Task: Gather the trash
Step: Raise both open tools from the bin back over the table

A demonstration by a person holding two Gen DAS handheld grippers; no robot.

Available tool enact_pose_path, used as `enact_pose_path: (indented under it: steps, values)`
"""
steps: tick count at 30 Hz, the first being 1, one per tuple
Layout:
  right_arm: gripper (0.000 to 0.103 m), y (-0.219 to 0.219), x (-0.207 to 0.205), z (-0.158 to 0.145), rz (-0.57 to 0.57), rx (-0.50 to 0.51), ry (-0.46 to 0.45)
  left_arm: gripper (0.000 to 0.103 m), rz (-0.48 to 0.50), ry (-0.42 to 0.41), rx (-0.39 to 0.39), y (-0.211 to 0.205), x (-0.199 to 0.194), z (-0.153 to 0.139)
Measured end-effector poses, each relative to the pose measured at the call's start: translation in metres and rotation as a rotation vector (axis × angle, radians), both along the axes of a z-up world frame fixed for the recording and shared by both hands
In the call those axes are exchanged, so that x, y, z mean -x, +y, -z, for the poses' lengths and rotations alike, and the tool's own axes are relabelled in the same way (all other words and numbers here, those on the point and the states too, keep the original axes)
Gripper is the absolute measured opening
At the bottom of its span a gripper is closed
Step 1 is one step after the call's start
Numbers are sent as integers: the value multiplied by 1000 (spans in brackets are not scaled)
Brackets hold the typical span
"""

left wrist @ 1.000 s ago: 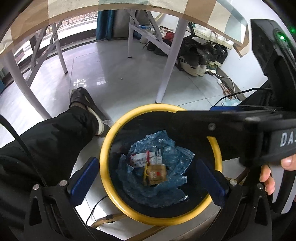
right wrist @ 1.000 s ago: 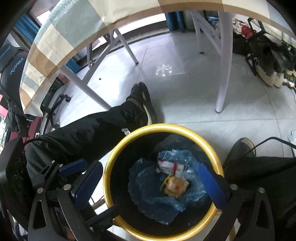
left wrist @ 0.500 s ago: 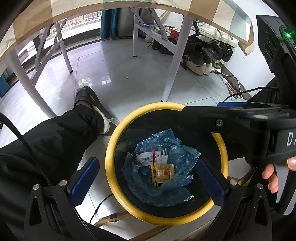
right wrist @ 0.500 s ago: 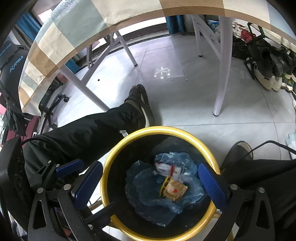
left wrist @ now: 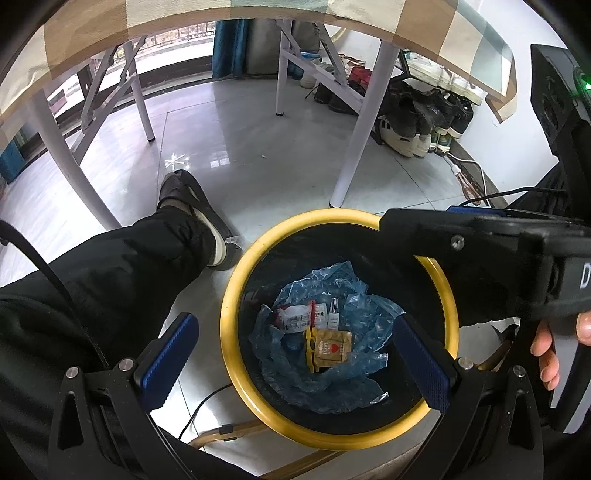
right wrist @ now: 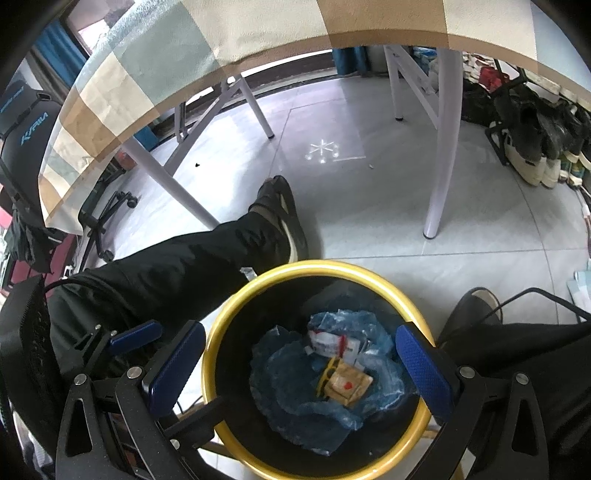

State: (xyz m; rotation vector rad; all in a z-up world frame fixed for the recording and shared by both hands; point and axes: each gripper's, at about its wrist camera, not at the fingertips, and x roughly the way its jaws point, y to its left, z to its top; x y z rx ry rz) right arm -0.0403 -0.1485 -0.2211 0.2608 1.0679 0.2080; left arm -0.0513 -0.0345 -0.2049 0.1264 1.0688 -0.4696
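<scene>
Now | left gripper (left wrist: 295,354) fingers spread wide, empty | right gripper (right wrist: 301,363) fingers spread, empty | both above bin (left wrist: 236,280)

Lit evenly by soft daylight from the window (left wrist: 177,40) beyond the table (left wrist: 258,14). Caught a starburst glare on the glossy floor (left wrist: 176,161), repeated in the right wrist view. Stayed sharp at centre; bent and darkened into black vignette at every corner. Left the bin (left wrist: 236,295) interior deep in shadow, with soft shadows beneath.
</scene>
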Motion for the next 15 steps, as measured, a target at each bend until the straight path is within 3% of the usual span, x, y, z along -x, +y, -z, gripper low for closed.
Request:
enact_pose_path:
  steps: [15]
  values:
    - [103,3,-2,-43,-30,46,-124,102,-63,-32,56,16,-3,-18]
